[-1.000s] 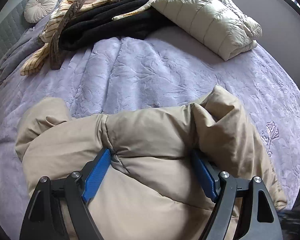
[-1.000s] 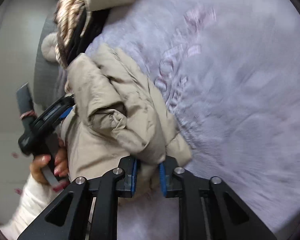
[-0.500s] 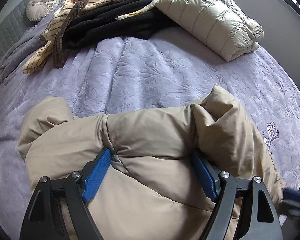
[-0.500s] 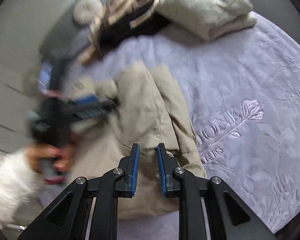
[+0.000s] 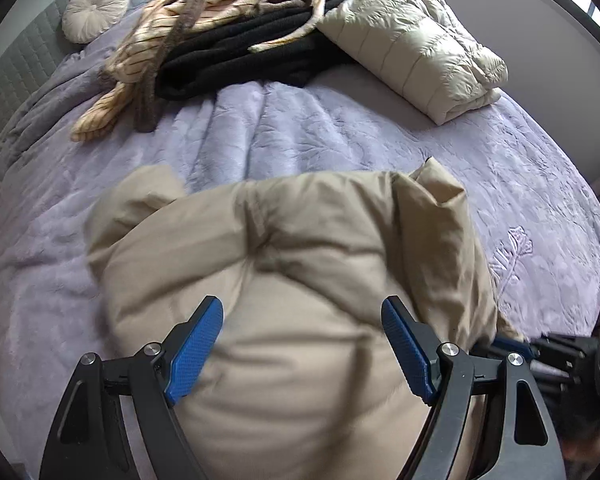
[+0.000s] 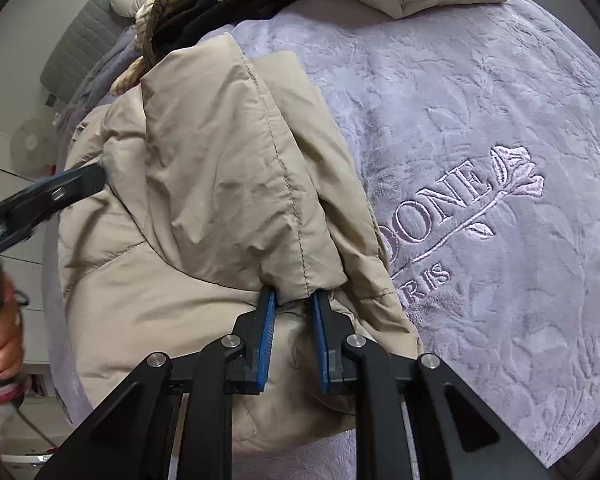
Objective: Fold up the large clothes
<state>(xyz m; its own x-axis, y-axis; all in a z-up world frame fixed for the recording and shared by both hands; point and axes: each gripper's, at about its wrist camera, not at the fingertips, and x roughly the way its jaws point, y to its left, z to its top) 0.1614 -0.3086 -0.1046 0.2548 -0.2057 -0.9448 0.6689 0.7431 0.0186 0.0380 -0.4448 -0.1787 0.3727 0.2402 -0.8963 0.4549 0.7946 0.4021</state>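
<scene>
A beige padded jacket [image 5: 292, 280] lies bunched on the lilac bedspread [image 5: 300, 132]. My left gripper [image 5: 302, 312] is open wide just above the jacket's bulk, its blue pads clear of the fabric. In the right wrist view the jacket [image 6: 220, 176] fills the left half. My right gripper [image 6: 294, 300] is shut on a folded edge of the jacket at its near right side. The left gripper [image 6: 60, 190] shows at the left edge of that view, and the right one shows at the lower right of the left wrist view [image 5: 512, 344].
A folded cream puffer jacket [image 5: 416, 48] lies at the far right of the bed. A black garment [image 5: 252, 56] and a striped tan one [image 5: 204, 20] are piled at the far side, with a round cushion [image 5: 96, 8] by the headboard. Embroidered lettering [image 6: 452, 208] marks the bedspread.
My left gripper has let go of the jacket and pulled back, pads now free. My right gripper swung round over the bed and now pinches the jacket's near edge.
</scene>
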